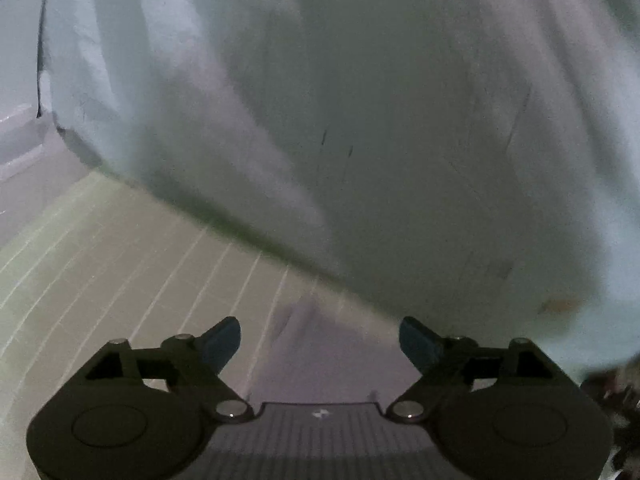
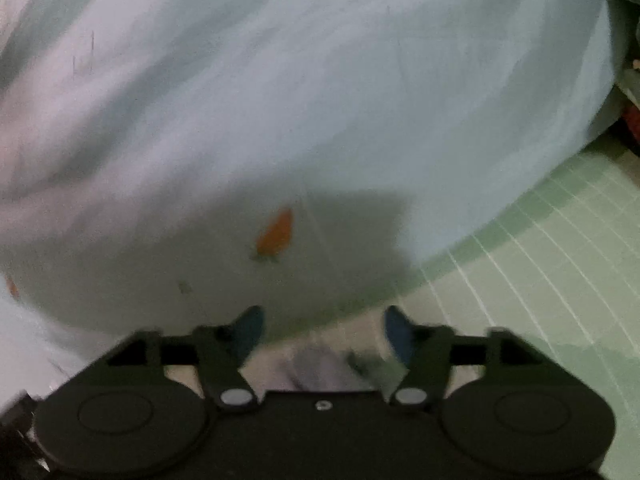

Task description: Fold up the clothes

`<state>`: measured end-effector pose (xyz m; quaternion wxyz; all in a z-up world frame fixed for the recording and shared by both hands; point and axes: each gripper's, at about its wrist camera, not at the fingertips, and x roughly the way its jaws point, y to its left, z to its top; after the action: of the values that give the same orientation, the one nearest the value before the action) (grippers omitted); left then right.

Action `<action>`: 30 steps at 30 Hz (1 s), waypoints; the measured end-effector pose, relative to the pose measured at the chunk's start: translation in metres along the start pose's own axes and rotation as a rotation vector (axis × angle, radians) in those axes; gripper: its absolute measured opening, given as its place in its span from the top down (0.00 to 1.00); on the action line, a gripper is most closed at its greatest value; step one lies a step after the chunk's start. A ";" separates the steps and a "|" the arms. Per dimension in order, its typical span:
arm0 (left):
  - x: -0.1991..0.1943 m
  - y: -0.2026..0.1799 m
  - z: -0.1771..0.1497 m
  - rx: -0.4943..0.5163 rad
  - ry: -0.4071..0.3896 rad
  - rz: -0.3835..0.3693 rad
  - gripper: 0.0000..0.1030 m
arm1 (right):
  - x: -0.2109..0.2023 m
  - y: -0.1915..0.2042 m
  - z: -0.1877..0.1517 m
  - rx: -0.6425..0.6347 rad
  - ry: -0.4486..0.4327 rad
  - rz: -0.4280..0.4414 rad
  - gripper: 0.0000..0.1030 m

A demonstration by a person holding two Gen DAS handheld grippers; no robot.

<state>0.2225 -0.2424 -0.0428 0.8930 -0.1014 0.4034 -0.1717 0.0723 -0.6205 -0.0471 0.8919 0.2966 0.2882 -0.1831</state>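
A pale blue-white garment (image 1: 360, 112) with a small orange carrot print (image 2: 275, 236) lies spread over a green cutting mat. It fills most of both wrist views (image 2: 280, 100). My left gripper (image 1: 320, 340) is open, just short of the garment's near edge, with nothing between its blue-padded fingers (image 1: 222, 344). My right gripper (image 2: 323, 330) is open too, at the garment's near hem, and a blurred bit of cloth (image 2: 320, 364) lies in the gap between its fingers (image 2: 250, 330).
The green gridded cutting mat (image 1: 120, 264) shows bare at the lower left of the left view and at the right of the right view (image 2: 540, 280). A white ledge (image 1: 20, 136) lies at far left. Dark clutter (image 2: 628, 100) sits at far right.
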 end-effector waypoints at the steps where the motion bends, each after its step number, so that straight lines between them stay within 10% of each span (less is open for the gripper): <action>1: 0.005 0.000 -0.008 0.023 0.032 0.015 0.14 | 0.004 0.001 -0.010 -0.021 0.027 -0.020 0.24; 9: 0.040 0.003 -0.048 0.102 0.231 0.030 0.11 | 0.040 0.002 -0.059 -0.086 0.226 -0.044 0.18; 26: 0.086 0.007 -0.046 -0.012 0.271 -0.100 0.06 | 0.085 0.010 -0.071 -0.076 0.277 0.017 0.00; 30: 0.083 0.006 -0.049 -0.034 0.281 -0.154 0.37 | 0.088 0.026 -0.076 -0.072 0.304 0.052 0.04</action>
<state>0.2379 -0.2715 -0.1337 0.8102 -0.1222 0.5181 -0.2454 0.1224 -0.5660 -0.1410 0.8525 0.2961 0.4184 -0.1027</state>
